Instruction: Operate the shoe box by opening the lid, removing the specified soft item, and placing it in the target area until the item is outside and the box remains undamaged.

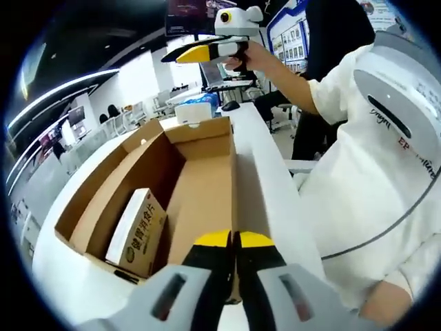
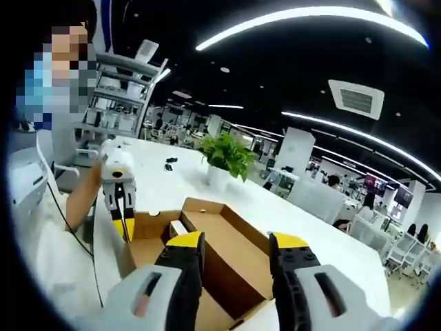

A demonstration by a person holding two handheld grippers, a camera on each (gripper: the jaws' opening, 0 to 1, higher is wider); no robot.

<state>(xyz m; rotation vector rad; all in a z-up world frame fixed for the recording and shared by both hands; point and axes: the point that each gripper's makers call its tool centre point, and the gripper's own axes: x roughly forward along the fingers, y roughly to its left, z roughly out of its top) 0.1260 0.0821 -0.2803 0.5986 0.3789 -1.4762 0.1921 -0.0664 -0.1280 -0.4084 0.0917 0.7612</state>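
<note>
The brown cardboard shoe box [image 1: 203, 179] stands open on a white table, its inside bare except for a small white and orange carton [image 1: 138, 231] against one wall. My left gripper [image 1: 234, 240] is at the near rim, its yellow-tipped jaws pressed together on the edge of the box's side wall. My right gripper [image 1: 200, 52] is held high above the far end in a person's hand. In the right gripper view its own jaws [image 2: 236, 248] stand apart with nothing between them. That view looks down on the box [image 2: 227, 255], the carton [image 2: 178, 227] and the left gripper [image 2: 124, 231].
A person in a white top [image 1: 372, 172] stands close along the table's side. A potted green plant [image 2: 224, 155] and a small dark item [image 2: 169, 164] sit on the table [image 2: 172, 186] beyond the box. A white container [image 1: 193, 110] stands behind the box's far end.
</note>
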